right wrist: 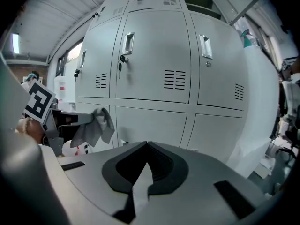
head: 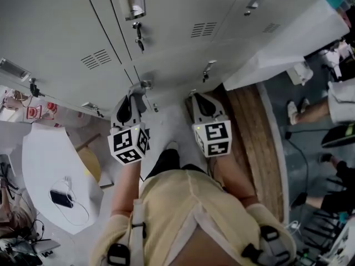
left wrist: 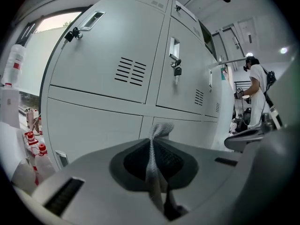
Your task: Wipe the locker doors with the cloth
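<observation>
You face the locker doors (head: 66,32) with the cloth (left wrist: 154,172) pinched in your left gripper (left wrist: 159,136), apparently held just clear of the metal, your right gripper (right wrist: 147,146) closed on nothing, and all of the wiping seemingly still to do.

A white table (head: 41,159) is set left of the lockers (head: 166,32); a dark phone (head: 60,198) and white cable (head: 67,183) are laid on it.
</observation>
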`<state>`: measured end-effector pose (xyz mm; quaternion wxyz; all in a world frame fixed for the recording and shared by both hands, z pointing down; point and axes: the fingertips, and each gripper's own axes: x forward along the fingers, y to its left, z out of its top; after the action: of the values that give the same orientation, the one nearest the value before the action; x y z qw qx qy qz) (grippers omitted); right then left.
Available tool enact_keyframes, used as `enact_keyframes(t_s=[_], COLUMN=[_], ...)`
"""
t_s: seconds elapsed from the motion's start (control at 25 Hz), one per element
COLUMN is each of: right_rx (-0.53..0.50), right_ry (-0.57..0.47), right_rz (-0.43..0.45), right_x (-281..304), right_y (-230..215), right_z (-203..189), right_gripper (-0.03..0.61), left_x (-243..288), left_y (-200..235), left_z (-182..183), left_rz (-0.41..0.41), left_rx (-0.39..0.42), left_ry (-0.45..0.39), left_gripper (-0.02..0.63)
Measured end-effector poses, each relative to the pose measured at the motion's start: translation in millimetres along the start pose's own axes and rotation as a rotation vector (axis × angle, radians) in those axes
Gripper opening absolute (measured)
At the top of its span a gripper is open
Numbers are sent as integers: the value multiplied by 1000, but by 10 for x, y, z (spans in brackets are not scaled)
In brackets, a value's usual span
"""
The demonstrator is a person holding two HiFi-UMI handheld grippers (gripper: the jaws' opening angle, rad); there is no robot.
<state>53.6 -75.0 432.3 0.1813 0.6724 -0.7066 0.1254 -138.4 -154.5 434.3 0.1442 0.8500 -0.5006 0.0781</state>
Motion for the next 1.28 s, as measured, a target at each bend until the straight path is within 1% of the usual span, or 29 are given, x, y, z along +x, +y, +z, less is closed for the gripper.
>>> enact_keyframes(t_s=[0.16, 0.32, 0.48, 0.76, 0.92, 1.08, 1.28], right_rx=[-3, -22, -43, -61, -61, -63, -54], right_ry=[-15, 1, -1, 2, -15, -16, -17], right_rz=[-10, -20, -5, 77, 108, 127, 143], right_x=[124, 183, 295, 438, 486, 521, 570], right_y=[-71, -173, -267, -357, -498, -667, -852], right_z=[115, 72, 102, 134, 186, 190, 197], right_gripper=[5, 3, 4, 4, 4, 5, 3], left_x=[152, 252, 363, 474, 545, 615, 736], left_y=[14, 37, 5, -22, -109, -253, -454], left_z=[36, 69, 148, 154, 182, 162, 146], left_rz=[6, 22, 37, 113, 143, 162, 165], left_rx=[-15, -49, -65, -88, -71, -68, -69], left_ry=[-6, -19, -37, -32, -27, -18, -11], left_gripper=[17, 17, 17, 17, 17, 17, 17])
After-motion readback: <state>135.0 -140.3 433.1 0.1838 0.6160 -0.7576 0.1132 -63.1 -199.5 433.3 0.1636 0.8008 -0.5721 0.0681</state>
